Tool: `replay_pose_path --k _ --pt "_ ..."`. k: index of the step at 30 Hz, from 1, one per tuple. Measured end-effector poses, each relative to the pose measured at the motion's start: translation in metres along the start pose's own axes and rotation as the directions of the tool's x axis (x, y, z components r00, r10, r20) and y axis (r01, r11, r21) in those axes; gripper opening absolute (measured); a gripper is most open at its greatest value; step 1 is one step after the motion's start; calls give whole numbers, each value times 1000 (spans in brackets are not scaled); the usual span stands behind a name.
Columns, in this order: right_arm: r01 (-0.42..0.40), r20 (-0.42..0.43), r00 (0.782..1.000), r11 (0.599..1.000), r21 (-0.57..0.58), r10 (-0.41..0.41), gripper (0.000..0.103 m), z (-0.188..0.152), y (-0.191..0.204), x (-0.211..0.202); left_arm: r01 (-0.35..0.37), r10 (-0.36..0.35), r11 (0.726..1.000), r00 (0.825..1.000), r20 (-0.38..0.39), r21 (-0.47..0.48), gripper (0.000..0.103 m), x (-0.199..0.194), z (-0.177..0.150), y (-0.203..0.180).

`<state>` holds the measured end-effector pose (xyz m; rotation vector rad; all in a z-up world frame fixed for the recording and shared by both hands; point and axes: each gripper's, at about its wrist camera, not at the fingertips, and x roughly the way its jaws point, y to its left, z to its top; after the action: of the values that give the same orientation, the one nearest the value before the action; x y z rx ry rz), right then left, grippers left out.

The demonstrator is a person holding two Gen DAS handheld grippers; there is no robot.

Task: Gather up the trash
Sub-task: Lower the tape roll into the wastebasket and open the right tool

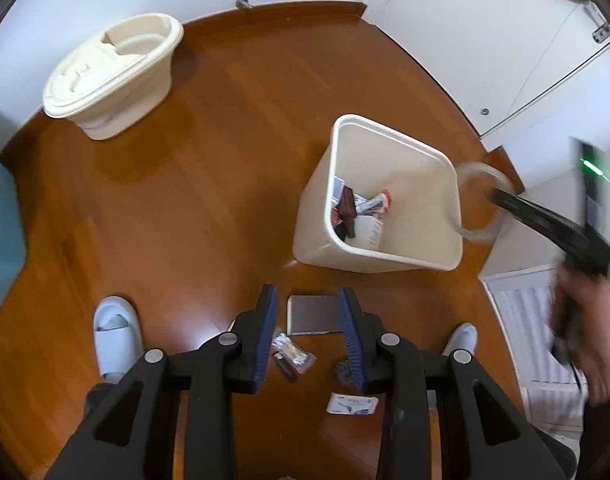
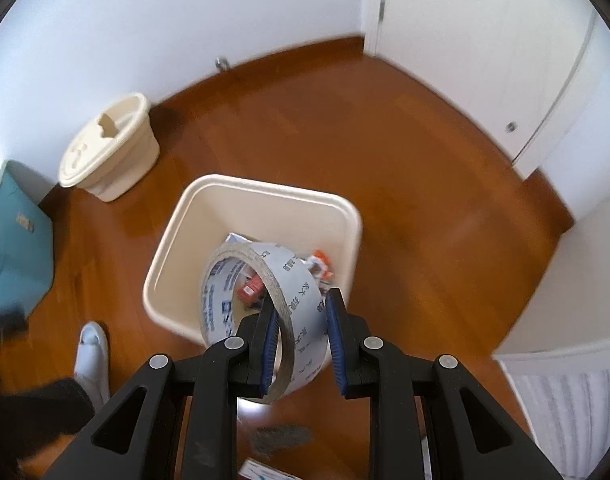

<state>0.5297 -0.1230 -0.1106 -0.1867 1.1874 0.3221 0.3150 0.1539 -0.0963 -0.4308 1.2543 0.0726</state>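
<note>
A cream trash bin [image 1: 401, 168] stands on the wooden floor with several wrappers inside; it also shows in the right wrist view [image 2: 209, 216]. My right gripper [image 2: 301, 340] is shut on the wall of a grey tape-roll ring [image 2: 301, 280] and holds it over the bin's near rim. In the left wrist view the ring [image 1: 479, 200] hangs blurred by the bin's right side. My left gripper [image 1: 309, 340] is open and empty above floor trash: a grey card [image 1: 311, 312], a clear packet [image 1: 295, 354], a dark crumpled bit [image 1: 343, 372] and a white-blue packet [image 1: 351, 404].
A cream lidded bucket [image 1: 113, 76] stands by the far wall. A teal box [image 2: 17, 240] is at the left. White slippers [image 1: 115, 334] flank the floor trash. White doors [image 1: 485, 40] close off the right. A grey dust clump [image 2: 281, 436] lies on the floor.
</note>
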Motion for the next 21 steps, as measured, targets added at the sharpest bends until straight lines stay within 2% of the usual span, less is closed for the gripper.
replay_pose_path --k 4,6,10,13,21 --pt "60 -145 987 997 -44 -66 23 29 30 89 12 -12 1000 1000 5 -6 31 -2 11 5" --pt "104 -208 971 992 -76 -118 23 34 40 132 -7 7 1000 1000 18 -4 31 -5 19 11" --pt "146 -274 947 985 -92 -166 23 35 46 181 -22 23 999 1000 14 -37 31 -8 22 23" --pt "164 -292 936 978 -127 -195 24 32 49 202 -18 18 998 1000 -5 -56 31 -7 19 29" --pt "150 -348 917 978 -147 -194 26 17 59 230 -3 3 999 1000 -18 -35 31 -6 14 20"
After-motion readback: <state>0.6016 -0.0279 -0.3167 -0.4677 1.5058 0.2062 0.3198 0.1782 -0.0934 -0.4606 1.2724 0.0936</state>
